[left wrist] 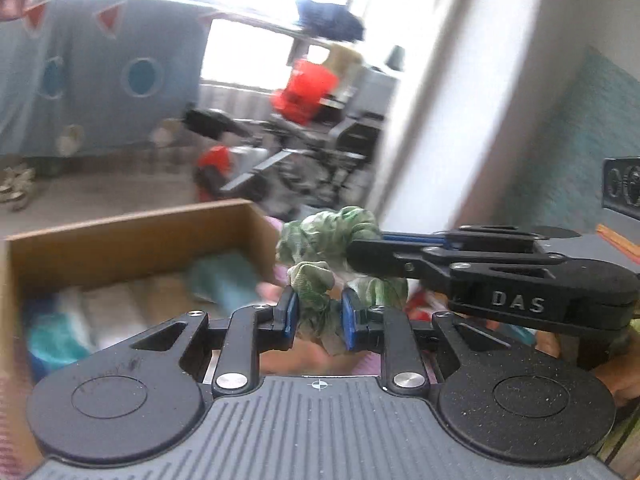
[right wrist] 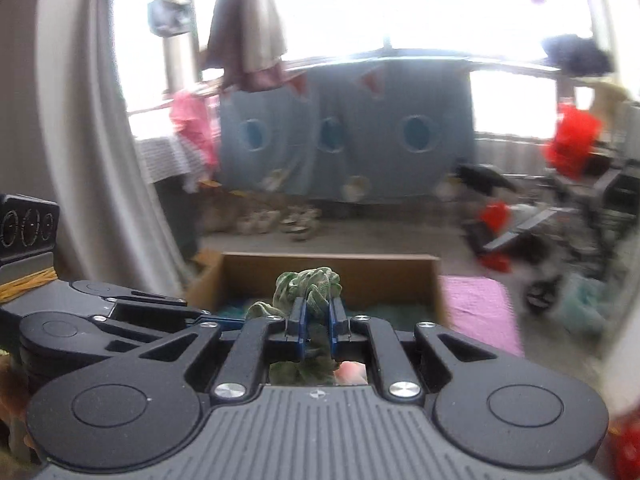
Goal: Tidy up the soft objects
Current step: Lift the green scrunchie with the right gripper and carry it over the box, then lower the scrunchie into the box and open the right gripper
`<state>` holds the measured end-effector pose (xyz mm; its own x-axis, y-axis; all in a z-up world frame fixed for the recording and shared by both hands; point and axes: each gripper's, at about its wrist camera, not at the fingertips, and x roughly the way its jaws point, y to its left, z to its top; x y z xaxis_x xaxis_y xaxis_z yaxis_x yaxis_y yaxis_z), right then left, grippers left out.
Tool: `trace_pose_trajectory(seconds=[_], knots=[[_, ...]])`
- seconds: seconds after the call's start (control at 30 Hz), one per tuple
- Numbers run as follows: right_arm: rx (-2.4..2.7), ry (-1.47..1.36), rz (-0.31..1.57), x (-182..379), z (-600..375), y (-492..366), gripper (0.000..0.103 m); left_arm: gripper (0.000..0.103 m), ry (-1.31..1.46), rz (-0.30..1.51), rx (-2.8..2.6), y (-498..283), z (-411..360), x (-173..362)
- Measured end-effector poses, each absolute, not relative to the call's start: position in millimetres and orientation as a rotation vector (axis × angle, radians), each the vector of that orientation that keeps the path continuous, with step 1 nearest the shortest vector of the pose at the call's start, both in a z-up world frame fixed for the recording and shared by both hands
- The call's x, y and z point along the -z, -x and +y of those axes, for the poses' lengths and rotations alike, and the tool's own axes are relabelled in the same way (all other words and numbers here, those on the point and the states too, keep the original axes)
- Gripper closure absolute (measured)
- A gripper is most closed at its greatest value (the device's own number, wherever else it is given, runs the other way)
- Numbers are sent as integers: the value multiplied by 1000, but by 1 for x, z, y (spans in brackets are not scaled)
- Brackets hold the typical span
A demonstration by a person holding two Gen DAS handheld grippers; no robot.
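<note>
In the left wrist view the left gripper (left wrist: 316, 312) sits low in the centre of the frame, its blue-padded fingers (left wrist: 291, 314) pinched tight on a fold of a green scrunchie (left wrist: 320, 240). The scrunchie bunches up between the pads and rises above them toward the middle of the frame. The right gripper (left wrist: 360, 256) reaches in from the right edge, lying sideways, and its tips bite into the same scrunchie on its right side. So the scrunchie hangs between both tools, clear of anything beneath it.

In the right wrist view the right gripper (right wrist: 316, 320) is at centre bottom, its fingers (right wrist: 299, 320) squeezed nearly together on the scrunchie (right wrist: 312, 284), which puffs out above the pads and trails down behind them. The left gripper (right wrist: 224, 322) enters from the left edge, and its tips meet the cloth at the lower left of the bunch.

Just behind the scrunchie stands an open cardboard box (right wrist: 332, 268). In the left wrist view the box (left wrist: 132, 236) fills the lower left, with folded cloths (left wrist: 100, 312) in teal and pale colours lying inside, blurred. A pink mat (right wrist: 480, 312) lies just right of the box.

Farther back, a blue sheet (right wrist: 344, 132) with round patches hangs across the upper middle in front of bright windows. Red items (right wrist: 572, 144) and dark clutter sit at the right, too blurred to name.
</note>
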<state>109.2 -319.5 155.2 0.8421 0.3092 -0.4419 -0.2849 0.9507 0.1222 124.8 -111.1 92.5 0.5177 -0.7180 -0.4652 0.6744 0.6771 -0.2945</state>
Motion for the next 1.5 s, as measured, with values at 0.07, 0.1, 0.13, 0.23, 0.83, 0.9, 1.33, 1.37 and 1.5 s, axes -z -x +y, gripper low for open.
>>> trace_pose_trajectory(seconds=[0.07, 0.1, 0.13, 0.23, 0.83, 0.9, 1.33, 1.37, 1.5], knots=[[-379, -69, 527, -152, -307, -148, 91, 81, 99, 604, 781, -142, -99, -95], [-404, -81, 562, -149, -302, -171, 91, 81, 109, 624, 744, -154, -93, -93], [-428, -90, 598, -143, -297, -189, 91, 81, 112, 643, 715, -165, -90, -90], [-481, -125, 733, -119, -287, -246, 91, 81, 118, 723, 626, -202, -87, -73], [-381, -70, 1140, -15, -294, -327, 89, 56, 72, 1175, 562, -299, -108, 18], [-375, -62, 1141, -15, -299, -332, 87, 43, 65, 1166, 552, -298, -109, 16], [-317, -178, 990, -64, -320, -305, 62, 23, 56, 982, 505, -261, -78, -33], [-318, -198, 973, -70, -324, -298, 62, 20, 51, 979, 521, -259, -77, -36], [-344, -298, 856, -101, -349, -239, 60, 11, 79, 910, 541, -238, -70, -56]])
